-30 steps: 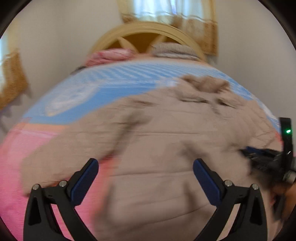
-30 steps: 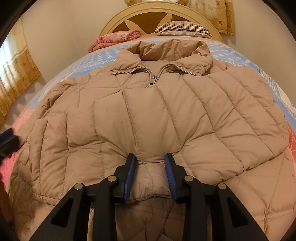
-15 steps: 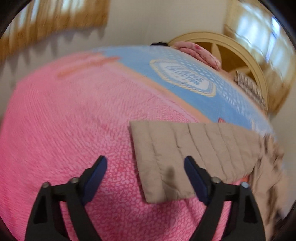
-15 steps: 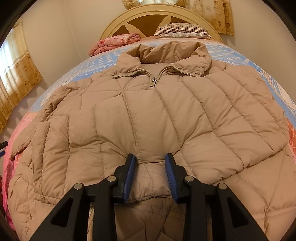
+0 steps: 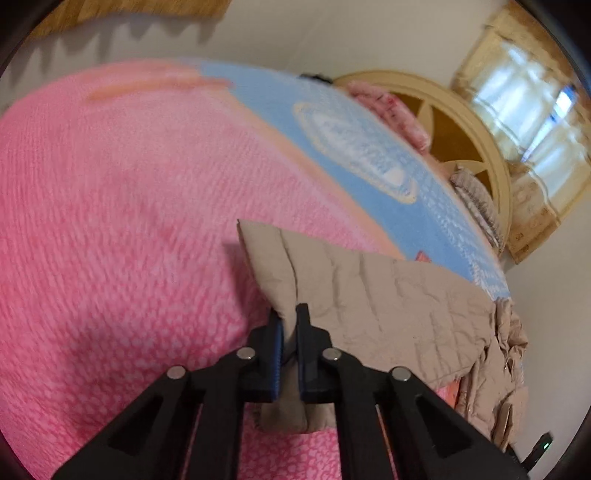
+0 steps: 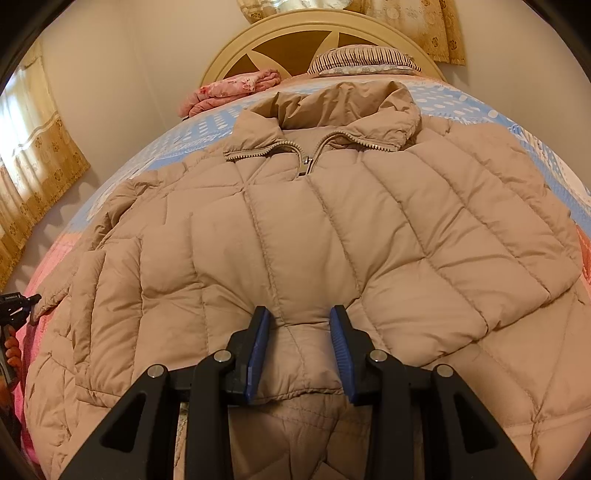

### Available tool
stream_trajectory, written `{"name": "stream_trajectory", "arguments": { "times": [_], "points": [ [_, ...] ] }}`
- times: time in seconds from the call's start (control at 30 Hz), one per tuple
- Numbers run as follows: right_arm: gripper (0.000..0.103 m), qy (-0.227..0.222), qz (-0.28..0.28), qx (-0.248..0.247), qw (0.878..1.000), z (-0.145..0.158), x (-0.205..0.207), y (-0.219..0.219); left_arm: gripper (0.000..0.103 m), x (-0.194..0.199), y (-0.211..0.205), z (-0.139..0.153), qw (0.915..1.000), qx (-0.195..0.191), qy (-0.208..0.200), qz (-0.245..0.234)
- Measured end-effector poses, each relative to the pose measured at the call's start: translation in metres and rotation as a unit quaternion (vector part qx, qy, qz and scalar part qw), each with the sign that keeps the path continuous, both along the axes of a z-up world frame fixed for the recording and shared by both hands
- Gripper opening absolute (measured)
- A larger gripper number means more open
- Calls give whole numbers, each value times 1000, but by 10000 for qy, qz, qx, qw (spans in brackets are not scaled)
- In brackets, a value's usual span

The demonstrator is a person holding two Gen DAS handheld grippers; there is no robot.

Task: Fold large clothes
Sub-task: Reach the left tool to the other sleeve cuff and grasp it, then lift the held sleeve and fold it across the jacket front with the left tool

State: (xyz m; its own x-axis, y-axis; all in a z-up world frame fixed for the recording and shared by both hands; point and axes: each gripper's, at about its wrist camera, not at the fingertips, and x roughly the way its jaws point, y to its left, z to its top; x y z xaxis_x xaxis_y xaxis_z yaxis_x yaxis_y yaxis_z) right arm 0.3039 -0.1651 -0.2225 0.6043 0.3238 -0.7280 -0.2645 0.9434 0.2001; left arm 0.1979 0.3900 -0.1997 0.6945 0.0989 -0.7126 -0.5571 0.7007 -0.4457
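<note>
A beige quilted puffer jacket (image 6: 314, 229) lies front up on the bed, collar and zipper toward the headboard. My right gripper (image 6: 300, 325) is shut on a bunched fold of the jacket's front near its lower middle. In the left wrist view the jacket's sleeve (image 5: 369, 295) stretches flat across the pink blanket (image 5: 110, 240). My left gripper (image 5: 290, 317) is shut on the sleeve's cuff end, which folds up between the fingers. The left gripper also shows at the far left edge of the right wrist view (image 6: 14, 306).
A blue patterned sheet (image 5: 369, 155) covers the bed's far half. A folded pink quilt (image 6: 232, 88) and a striped pillow (image 6: 362, 59) lie by the cream headboard (image 6: 317, 33). Gold curtains (image 6: 33, 177) hang on the left wall. The bed's edge drops off left of the blanket.
My left gripper swung from the jacket body out to the sleeve end and closed on the cuff. My right gripper stayed shut on the jacket front.
</note>
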Motion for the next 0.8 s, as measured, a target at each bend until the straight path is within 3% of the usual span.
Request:
{"name": "stream_trajectory", "arguments": {
  "times": [0.17,0.3,0.53,0.8],
  "points": [
    [36,0,0,39,10000,0,0,-1,5,9,-7,31,9980,562,-214,-198],
    [36,3,-1,67,10000,0,0,-2,4,11,-6,59,9953,768,-522,-276],
    [36,4,-3,115,9999,0,1,-3,4,16,-27,128,9822,1326,-1123,-715],
    [36,12,-6,238,9997,0,1,-6,4,28,-63,183,9685,1247,-1708,-1313]
  ]
}}
